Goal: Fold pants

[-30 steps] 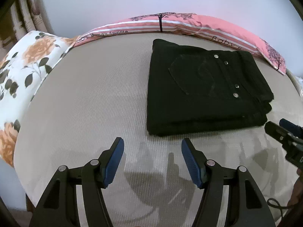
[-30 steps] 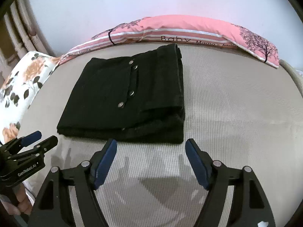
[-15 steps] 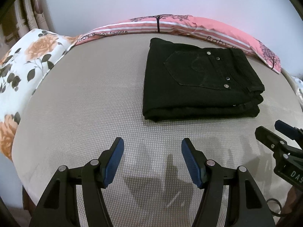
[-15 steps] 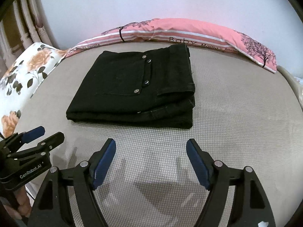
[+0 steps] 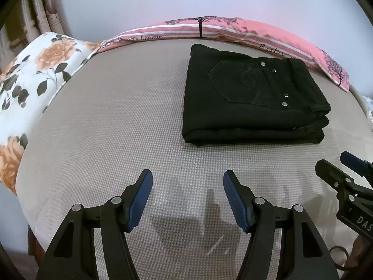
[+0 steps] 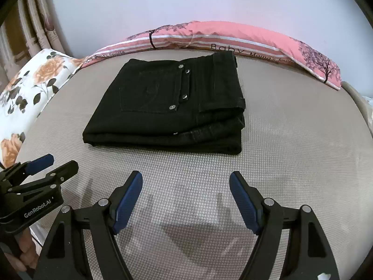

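Observation:
The black pants (image 5: 251, 98) lie folded in a compact rectangle on the beige mattress (image 5: 116, 121), back pocket and metal studs on top. They also show in the right wrist view (image 6: 172, 107). My left gripper (image 5: 187, 182) is open and empty, above the mattress, well short of the pants. My right gripper (image 6: 186, 182) is open and empty, also back from the pants' near edge. The right gripper shows at the right edge of the left wrist view (image 5: 335, 168). The left gripper shows at the left edge of the right wrist view (image 6: 53, 163).
A pink striped pillow (image 5: 233, 32) lies along the far edge of the mattress against the wall. A white floral pillow (image 5: 30, 79) sits at the left. Curtains (image 6: 21, 35) hang at the far left. The mattress edge drops off on the left.
Both grippers have drawn back and risen away from the folded pants, which now sit farther off in both views. The pants have not moved.

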`<state>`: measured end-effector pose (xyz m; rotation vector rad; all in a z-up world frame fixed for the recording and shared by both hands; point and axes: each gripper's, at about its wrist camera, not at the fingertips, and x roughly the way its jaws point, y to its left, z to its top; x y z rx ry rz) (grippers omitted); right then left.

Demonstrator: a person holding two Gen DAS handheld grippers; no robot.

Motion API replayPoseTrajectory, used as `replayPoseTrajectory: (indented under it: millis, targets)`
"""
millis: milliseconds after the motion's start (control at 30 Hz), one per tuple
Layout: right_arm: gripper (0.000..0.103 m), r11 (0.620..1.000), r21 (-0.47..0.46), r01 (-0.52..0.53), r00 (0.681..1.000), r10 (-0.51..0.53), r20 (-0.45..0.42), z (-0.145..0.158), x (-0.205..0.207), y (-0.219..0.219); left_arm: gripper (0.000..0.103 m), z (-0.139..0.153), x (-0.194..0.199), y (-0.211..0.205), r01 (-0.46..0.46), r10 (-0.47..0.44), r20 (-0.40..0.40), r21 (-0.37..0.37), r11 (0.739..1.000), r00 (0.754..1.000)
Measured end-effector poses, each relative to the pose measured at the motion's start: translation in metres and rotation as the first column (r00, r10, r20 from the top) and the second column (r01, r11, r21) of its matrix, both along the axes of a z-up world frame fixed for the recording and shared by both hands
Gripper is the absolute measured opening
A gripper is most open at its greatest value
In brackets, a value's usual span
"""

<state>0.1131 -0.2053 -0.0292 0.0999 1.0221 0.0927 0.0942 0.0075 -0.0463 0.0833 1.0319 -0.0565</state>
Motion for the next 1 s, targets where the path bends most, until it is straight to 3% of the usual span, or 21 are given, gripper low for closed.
replayPoseTrajectory:
  millis: [1000]
  targets:
    - [0.075,1.0,-0.006,0.001,1.0,-0.001,-0.025,-0.0051,0.0024,0.0024,0.064,-0.0015,0.0014,-0.0026,0.018,-0.018,0.001,0.029,0.999,1.0]
